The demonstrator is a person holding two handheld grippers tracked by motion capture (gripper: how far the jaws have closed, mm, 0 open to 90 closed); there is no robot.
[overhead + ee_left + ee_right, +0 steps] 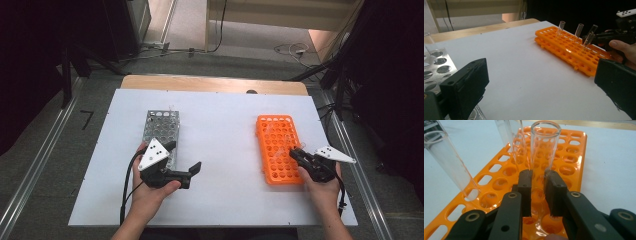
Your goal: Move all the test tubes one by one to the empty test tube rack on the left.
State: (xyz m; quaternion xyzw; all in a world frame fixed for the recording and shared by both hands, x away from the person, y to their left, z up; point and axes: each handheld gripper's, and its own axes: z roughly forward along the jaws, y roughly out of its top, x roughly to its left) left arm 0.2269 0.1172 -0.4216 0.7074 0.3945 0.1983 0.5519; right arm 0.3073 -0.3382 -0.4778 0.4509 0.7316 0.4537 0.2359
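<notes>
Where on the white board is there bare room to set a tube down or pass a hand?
The widest bare patch on the white board lies between the metal rack and the orange rack. A bare strip runs along the far edge, beyond both racks. It is crowded at the orange rack's near end, where the right gripper clamps a glass tube beside other tubes.

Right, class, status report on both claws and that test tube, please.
Right claw shut on a test tube standing in the orange rack. Left claw open, holding nothing, beside the metal rack. Neighbouring tubes stand close by.
</notes>
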